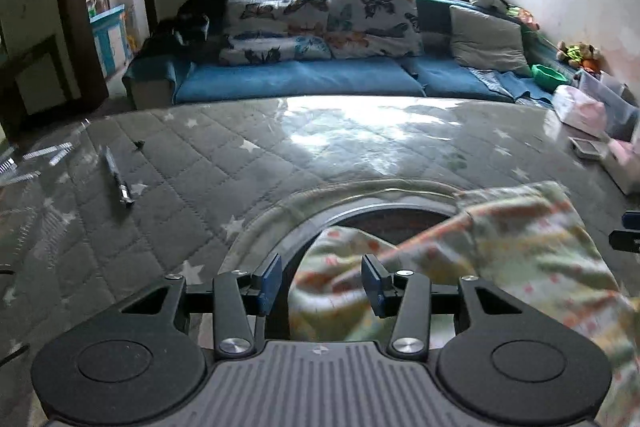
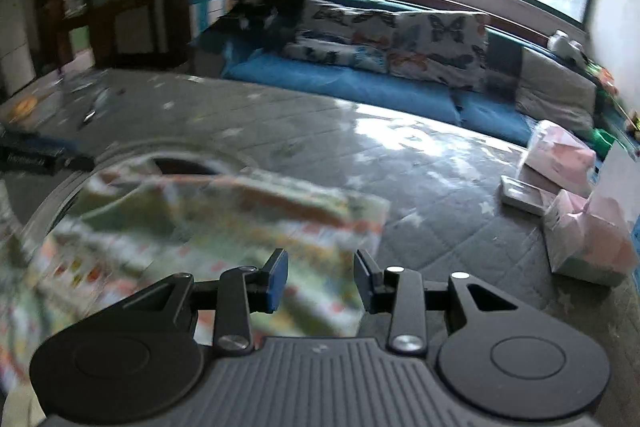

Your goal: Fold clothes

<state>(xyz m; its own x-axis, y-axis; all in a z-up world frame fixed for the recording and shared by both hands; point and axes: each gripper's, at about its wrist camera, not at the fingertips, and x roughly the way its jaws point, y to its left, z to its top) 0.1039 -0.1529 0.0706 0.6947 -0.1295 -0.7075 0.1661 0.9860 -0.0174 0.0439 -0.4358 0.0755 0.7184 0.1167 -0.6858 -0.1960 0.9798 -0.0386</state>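
A pale green garment (image 1: 532, 251) with an orange and red print lies crumpled on the grey quilted star-pattern table (image 1: 248, 163), partly over a round dark ring (image 1: 384, 211). My left gripper (image 1: 322, 283) hangs open just above the garment's left end, and cloth shows in the gap between its blue pads. In the right wrist view the garment (image 2: 224, 227) is blurred. My right gripper (image 2: 322, 279) is open over its right edge, with cloth under the left finger. The other gripper's black tip shows at the far right edge (image 1: 628, 235) and at the far left edge (image 2: 40, 155).
A dark pen-like tool (image 1: 118, 179) and small striped strips (image 1: 48, 151) lie at the table's left. Pink and white boxes (image 2: 584, 227) are stacked at the right edge. A blue sofa (image 1: 304, 75) with butterfly cushions runs behind the table under a window.
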